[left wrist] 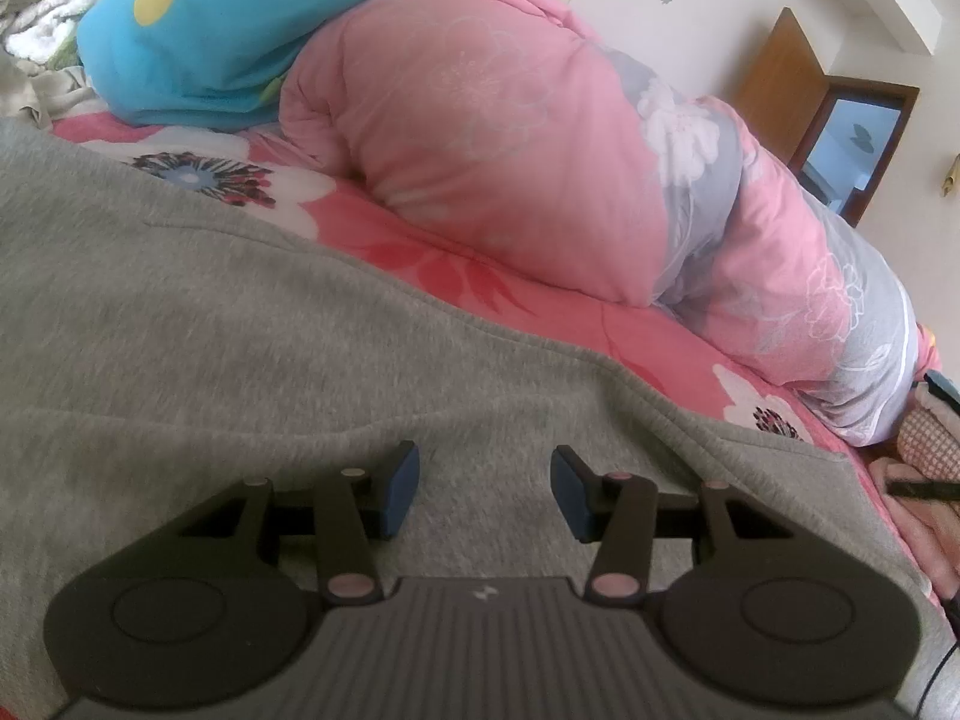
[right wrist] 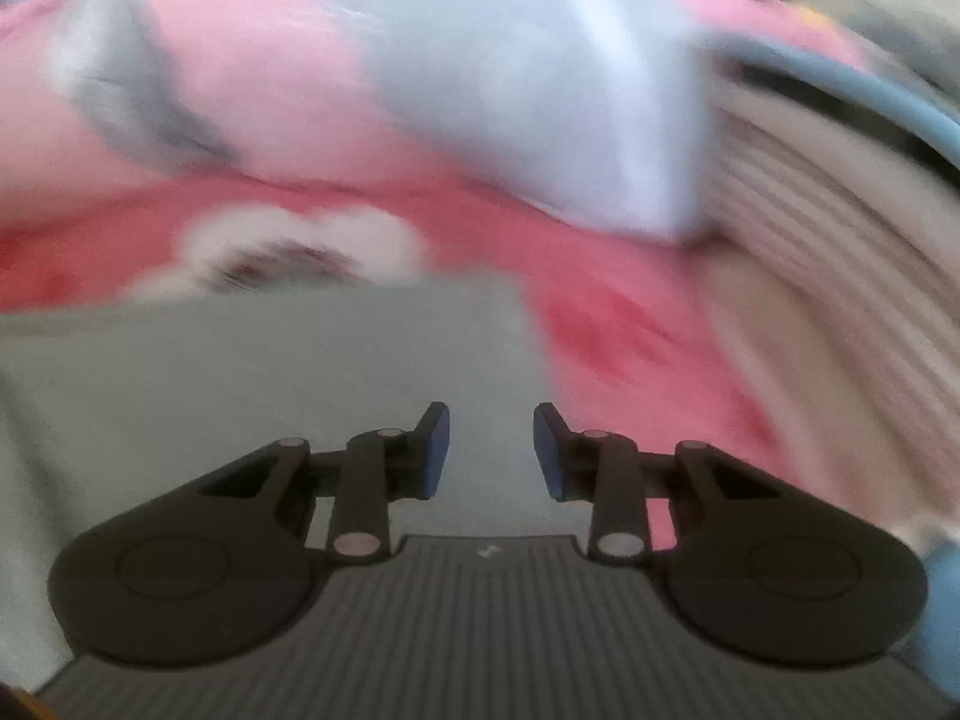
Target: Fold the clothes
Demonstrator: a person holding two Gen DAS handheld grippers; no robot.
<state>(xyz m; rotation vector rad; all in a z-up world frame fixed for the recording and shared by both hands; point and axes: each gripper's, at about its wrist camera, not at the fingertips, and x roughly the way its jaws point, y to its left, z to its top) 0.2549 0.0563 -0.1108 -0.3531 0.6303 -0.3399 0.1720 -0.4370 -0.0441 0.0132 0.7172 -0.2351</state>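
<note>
A grey sweatshirt lies spread flat on the pink floral bedsheet. My left gripper hovers just over the cloth near its right hem, open, with nothing between its blue pads. In the blurred right wrist view, the grey sweatshirt shows as a pale flat panel with a straight corner edge. My right gripper is above that corner, open, with a clear gap and no cloth between its fingers.
A rolled pink and grey quilt lies across the bed beyond the garment, with a blue pillow at its left end. A wooden door stands at the far right. In the right wrist view a pale ribbed fabric lies at the right.
</note>
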